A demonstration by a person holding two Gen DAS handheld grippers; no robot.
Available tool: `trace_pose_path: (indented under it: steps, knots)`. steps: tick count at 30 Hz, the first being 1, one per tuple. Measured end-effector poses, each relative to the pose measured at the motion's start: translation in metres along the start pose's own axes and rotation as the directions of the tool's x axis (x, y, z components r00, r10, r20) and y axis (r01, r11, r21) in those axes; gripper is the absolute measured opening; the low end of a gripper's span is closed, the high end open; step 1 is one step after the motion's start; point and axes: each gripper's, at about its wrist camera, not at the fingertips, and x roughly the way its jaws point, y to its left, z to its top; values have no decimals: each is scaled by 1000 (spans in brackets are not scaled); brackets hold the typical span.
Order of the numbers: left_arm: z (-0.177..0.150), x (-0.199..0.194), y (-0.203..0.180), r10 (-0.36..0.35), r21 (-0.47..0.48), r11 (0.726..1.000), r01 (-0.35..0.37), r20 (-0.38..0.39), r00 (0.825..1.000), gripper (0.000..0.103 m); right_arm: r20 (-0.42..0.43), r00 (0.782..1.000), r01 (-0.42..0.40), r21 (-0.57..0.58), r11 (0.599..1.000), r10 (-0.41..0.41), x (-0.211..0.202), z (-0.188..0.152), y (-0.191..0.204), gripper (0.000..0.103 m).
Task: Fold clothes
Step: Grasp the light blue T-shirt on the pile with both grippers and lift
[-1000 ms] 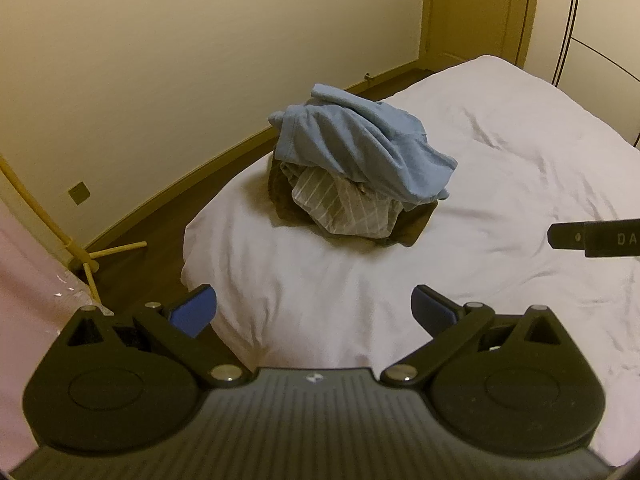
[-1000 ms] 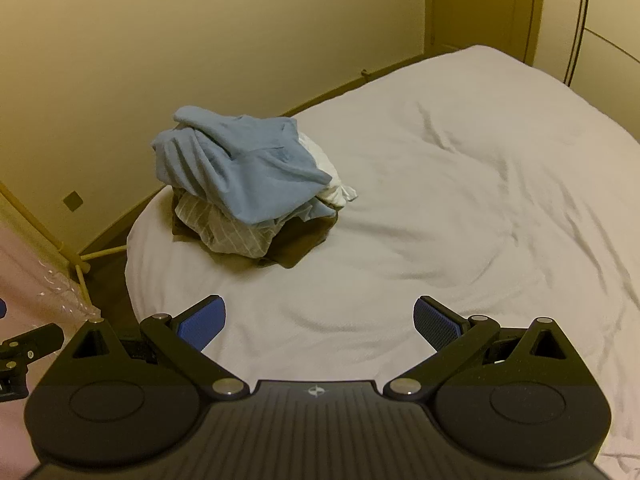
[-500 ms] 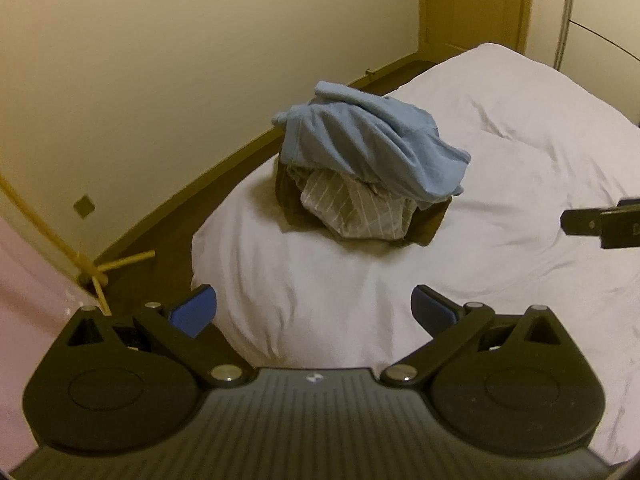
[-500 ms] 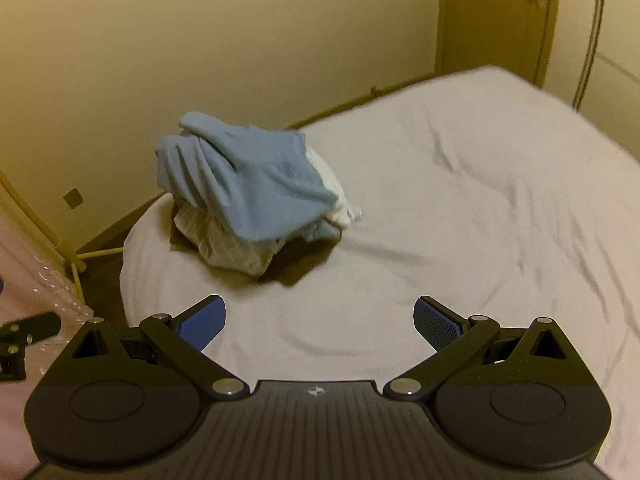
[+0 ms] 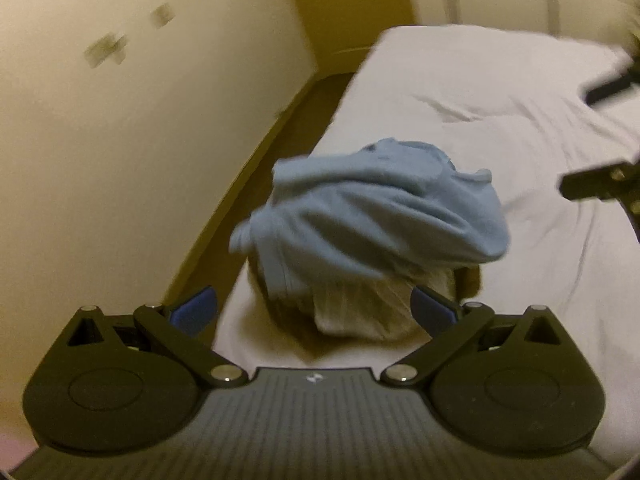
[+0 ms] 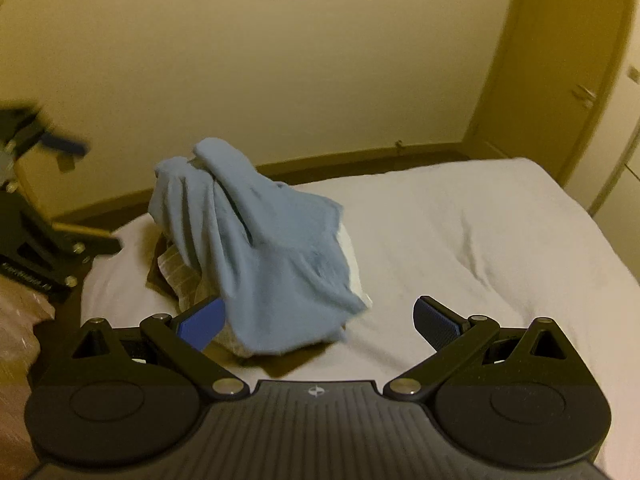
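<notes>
Clothes (image 5: 372, 224) sit heaped near the corner of the bed (image 5: 520, 92), the part closest to me and to the wall (image 5: 120, 140). In my left view the pile fills the centre, from about nine o'clock round to three; in my right view it lies from ten o'clock down toward six. On top is a light blue garment (image 6: 260, 248), draped over a pale striped piece (image 5: 360, 312), with something dark brown (image 6: 154, 272) at the bottom and a white item (image 6: 352, 264) peeking out on the far side. Nothing is folded yet; I judge this to be the very start, with the blue garment the natural first pick because it lies uppermost and free.

My left gripper (image 5: 312, 312) has its fingers spread wide, holding nothing, aimed at the pile from the near edge. My right gripper (image 6: 320, 320) is likewise spread and empty, with the blue hem hanging between its fingers but not pinched. I think I hold both apart so that each can take a separate edge of the cloth.

There is no basket, drawer or box for the clothes in view; the bed alone carries them. The left view is blurred.
</notes>
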Motion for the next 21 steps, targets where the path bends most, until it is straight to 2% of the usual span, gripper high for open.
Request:
trace_pose_path:
  steps: [1,4,6,8,9,11,13,14,15,16,17,18,19,21]
  knots:
    - [2,10,0,-1,92,996,0,16,1000,93,-8,1000,-4,-24,1000,4,9,5,4,102]
    - [1,36,-1,-51,319,947,27,67,996,93,-30,999,-14,-141,990,10,37,14,23,101]
    - [0,54,1,-105,404,912,66,74,992,93,-52,999,-20,-221,975,8,55,16,35,99]
    - [-1,71,2,-136,466,881,86,75,988,85,-88,996,-23,-274,961,-1,73,14,45,98]
    - [-1,78,3,-144,485,870,93,70,987,76,-104,995,-31,-286,958,1,80,12,48,96]
    - [-1,89,6,-166,487,865,121,50,985,60,-147,989,-53,-304,951,8,94,9,53,77]
    - [0,97,11,-190,474,867,153,31,981,36,-174,985,-67,-300,951,15,101,7,55,64]
    - [0,100,14,-204,458,872,171,24,979,31,-181,983,-73,-288,955,21,103,7,54,56]
    - [0,101,17,-219,446,875,186,22,976,20,-182,983,-78,-271,959,29,104,8,53,51]
    - [-1,101,19,-230,437,878,197,22,973,12,-182,983,-80,-254,964,34,103,9,52,37]
    - [0,100,22,-240,431,878,207,23,970,11,-178,983,-75,-235,969,33,102,11,50,23]
    - [1,98,25,-252,426,878,218,25,967,6,-171,985,-70,-217,974,32,100,13,47,20]
    - [2,95,28,-263,419,879,227,29,964,5,-158,987,-62,-204,977,30,96,14,45,3]
    - [6,86,35,-282,394,888,237,60,958,4,-120,993,-36,-187,982,14,85,19,41,1]
